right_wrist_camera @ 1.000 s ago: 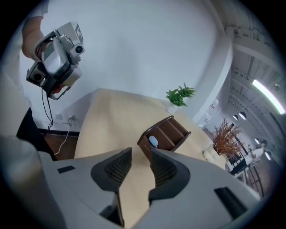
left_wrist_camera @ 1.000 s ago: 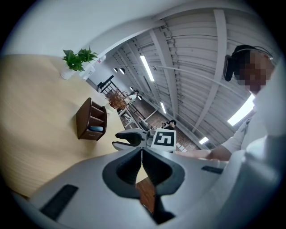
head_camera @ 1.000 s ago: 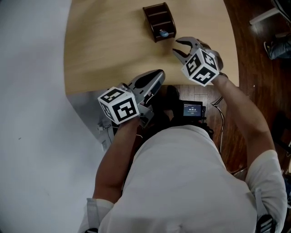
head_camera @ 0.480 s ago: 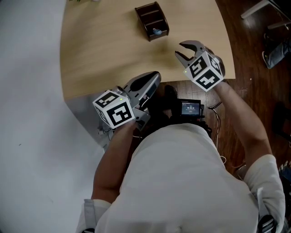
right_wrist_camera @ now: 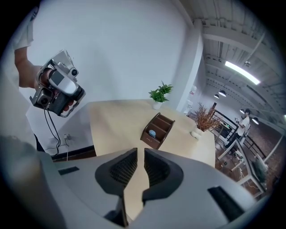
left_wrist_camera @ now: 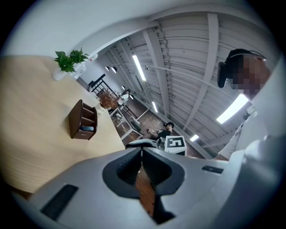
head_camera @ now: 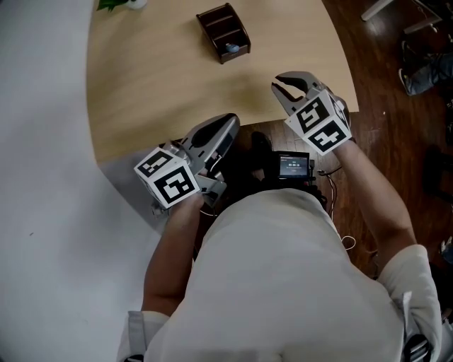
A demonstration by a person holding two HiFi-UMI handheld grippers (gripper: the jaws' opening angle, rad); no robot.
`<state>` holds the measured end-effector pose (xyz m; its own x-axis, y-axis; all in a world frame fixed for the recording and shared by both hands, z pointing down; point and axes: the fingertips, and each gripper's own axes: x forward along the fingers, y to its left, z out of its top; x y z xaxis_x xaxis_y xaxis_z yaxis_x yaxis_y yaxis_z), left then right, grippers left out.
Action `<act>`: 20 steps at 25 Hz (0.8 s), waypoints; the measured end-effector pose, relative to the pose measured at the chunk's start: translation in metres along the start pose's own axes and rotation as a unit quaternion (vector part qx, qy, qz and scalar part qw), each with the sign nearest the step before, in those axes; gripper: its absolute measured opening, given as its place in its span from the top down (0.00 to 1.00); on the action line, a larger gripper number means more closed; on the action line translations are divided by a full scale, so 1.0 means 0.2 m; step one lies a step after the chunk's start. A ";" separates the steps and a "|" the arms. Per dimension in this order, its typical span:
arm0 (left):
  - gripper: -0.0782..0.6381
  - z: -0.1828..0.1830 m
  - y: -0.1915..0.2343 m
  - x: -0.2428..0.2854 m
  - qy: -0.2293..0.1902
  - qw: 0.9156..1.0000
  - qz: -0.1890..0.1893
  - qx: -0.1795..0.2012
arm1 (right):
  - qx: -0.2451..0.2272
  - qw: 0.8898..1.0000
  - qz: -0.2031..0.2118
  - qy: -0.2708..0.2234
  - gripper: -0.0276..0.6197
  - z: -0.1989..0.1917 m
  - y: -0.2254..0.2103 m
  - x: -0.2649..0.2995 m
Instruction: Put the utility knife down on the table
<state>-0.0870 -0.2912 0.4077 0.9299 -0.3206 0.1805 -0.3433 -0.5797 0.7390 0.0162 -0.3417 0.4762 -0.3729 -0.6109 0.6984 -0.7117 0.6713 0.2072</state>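
far left: small green plant in a white pot (head_camera: 117,3) at the back corner of the pale wooden desk (head_camera: 156,85), not part of the job

left tongs (head_camera: 230,120): at the desk's near edge, pointing roughly level. left gripper view shows the jaws together, tips meeting, nothing between them

centre back: dark brown wooden organiser with open compartments (head_camera: 223,32), standing well apart from both tongs. a small blue-and-white item (head_camera: 231,48) sits in its front compartment, too small to tell what it is

right tongs (head_camera: 279,85): over the desk's right near edge, tilted down toward the top. jaws have just been closing; right gripper view shows only a thin slit left between the pads, with bare desk showing through it and nothing held

below them, at the person's waist: small black device with a lit screen (head_camera: 294,166), off the desk

utility knife: can't find it in any view. not in either pair of tongs, not lying on the bare part of the desk. the blue item in the organiser is the only candidate and I can't confirm it

progress, my read: no knife in hand and none set down on the top, so the put-down isn't shown as done. if the blue item is the knife, the whole job is left: reach to the organiser, grip, lift out, lay it flat on the open wood
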 end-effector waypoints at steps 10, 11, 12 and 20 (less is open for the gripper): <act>0.88 -0.08 -0.34 -0.30 -0.015 0.999 -0.030 0.032 | 0.064 0.996 -0.044 -0.044 0.95 0.11 0.26 -0.50; 0.88 -0.08 -0.34 -0.30 -0.016 0.999 -0.031 0.030 | 0.076 0.995 -0.042 -0.046 0.95 0.10 0.26 -0.50; 0.88 -0.08 -0.34 -0.30 -0.016 0.999 -0.031 0.028 | 0.087 0.994 -0.039 -0.047 0.95 0.09 0.26 -0.51; 0.88 -0.06 -0.36 -0.31 -0.022 0.999 -0.035 0.029 | 0.180 0.980 -0.033 -0.076 0.95 0.04 0.23 -0.59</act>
<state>-0.1187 -0.2199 0.3505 0.9454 -0.3100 0.1005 -0.2863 -0.6430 0.7104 0.0223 -0.2416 0.3971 -0.3834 -0.7224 0.5754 -0.8913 0.4527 -0.0255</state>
